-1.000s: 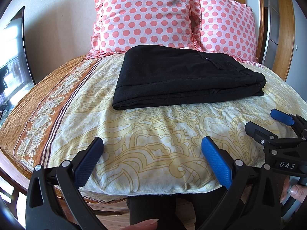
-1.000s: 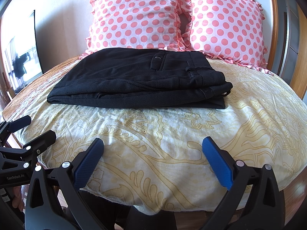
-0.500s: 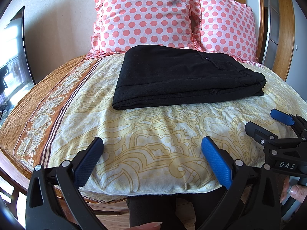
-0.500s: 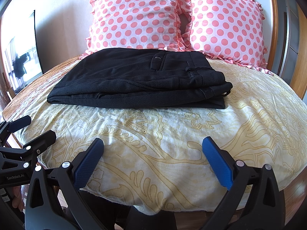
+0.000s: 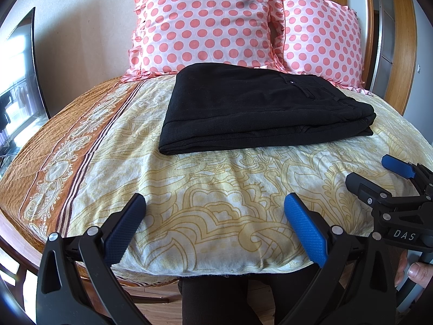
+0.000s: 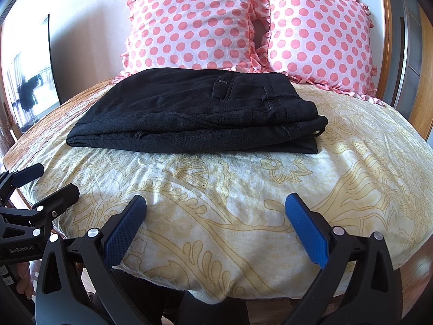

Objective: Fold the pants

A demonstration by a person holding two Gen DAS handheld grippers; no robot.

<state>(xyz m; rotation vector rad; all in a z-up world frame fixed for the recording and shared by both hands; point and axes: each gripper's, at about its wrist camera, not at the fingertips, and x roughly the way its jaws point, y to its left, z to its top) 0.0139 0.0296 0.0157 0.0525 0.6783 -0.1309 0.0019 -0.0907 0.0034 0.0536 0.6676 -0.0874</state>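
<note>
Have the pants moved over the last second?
No. The pants lie folded at the same spot below the pillows in both views; both grippers hang open, clear of them.

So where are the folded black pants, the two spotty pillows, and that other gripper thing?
folded black pants (image 6: 189, 116): right wrist view, top layer.
left spotty pillow (image 6: 189, 24): right wrist view, centre.
right spotty pillow (image 6: 319, 38): right wrist view, centre.
right gripper (image 5: 376, 174): left wrist view, between its fingertips.

Bed (image 5: 216, 189) before my jaws, yellow-patterned cover.
On it: folded black pants (image 5: 259, 108); two pink polka-dot pillows (image 5: 205, 21) behind.
</note>
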